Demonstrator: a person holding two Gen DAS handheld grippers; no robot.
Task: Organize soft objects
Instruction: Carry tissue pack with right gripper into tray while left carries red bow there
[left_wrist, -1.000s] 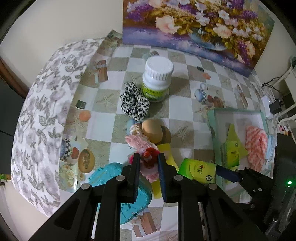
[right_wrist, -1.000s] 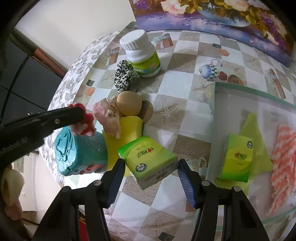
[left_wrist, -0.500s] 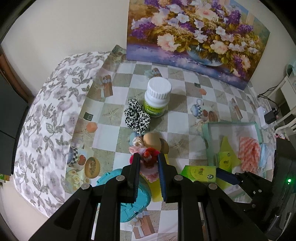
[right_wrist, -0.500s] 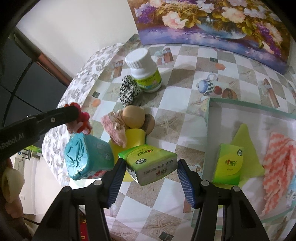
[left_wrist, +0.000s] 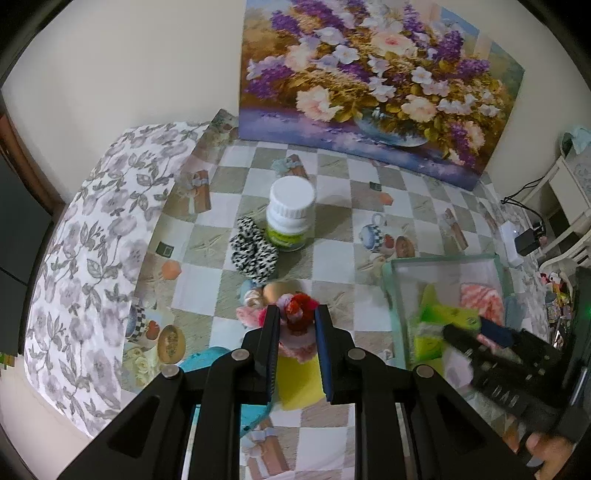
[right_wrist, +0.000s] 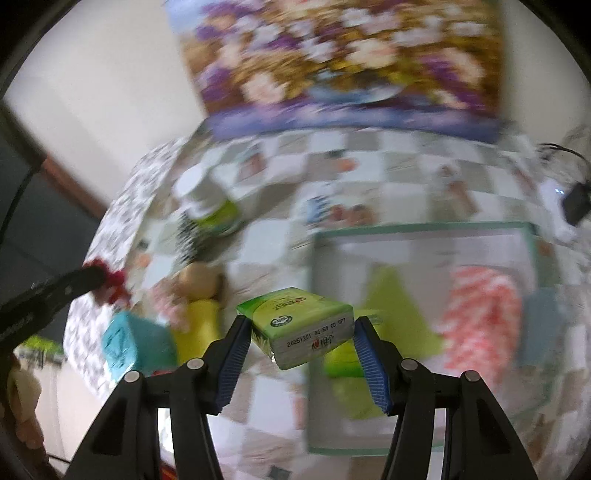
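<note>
Fluffy red pompom (left_wrist: 297, 310) pinched in left tool (left_wrist: 295, 314), boxy green tissue pack (right_wrist: 300, 326) clamped by right tool (right_wrist: 299, 325), blurred tray (right_wrist: 421, 229) beyond.

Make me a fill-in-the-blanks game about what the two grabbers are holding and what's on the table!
1. The right gripper is holding a green pack of ______.
2. The fluffy thing held by the left gripper is mostly ______.
3. The bottle on the table has a ______ cap.
4. The spotted scrunchie lies right beside the ______.

Missing words: tissues; red; white; bottle
</note>
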